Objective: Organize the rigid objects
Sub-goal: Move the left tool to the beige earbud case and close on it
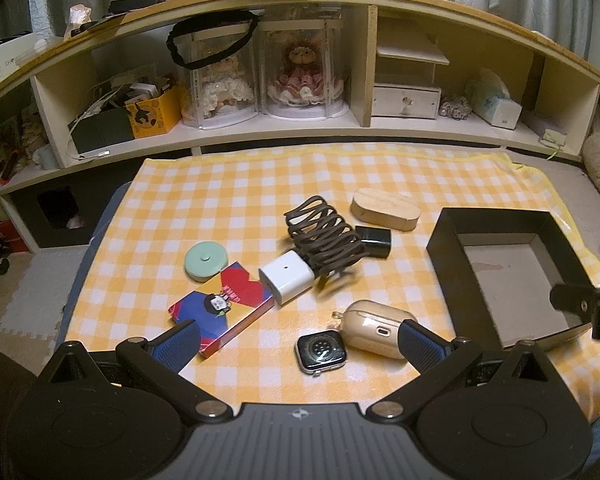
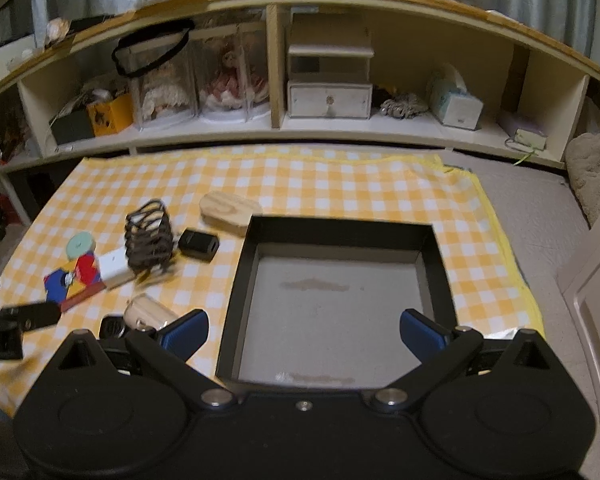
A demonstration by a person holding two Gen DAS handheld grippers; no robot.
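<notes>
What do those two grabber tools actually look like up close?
Each is a black plastic body with two round discs, silver pivot bolts and angled link arms. The left gripper and the right gripper each end in two fingers with blue, finely textured pads. A small round emblem marks the left body. No cables or sleeves show.

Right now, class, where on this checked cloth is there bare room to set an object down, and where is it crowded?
Free: the black box floor is bare; so is the checked cloth between the shelf and the wooden oval case. Crowded: the middle, where white charger, coiled cable, colourful box, watch and earbud case cluster.
</notes>
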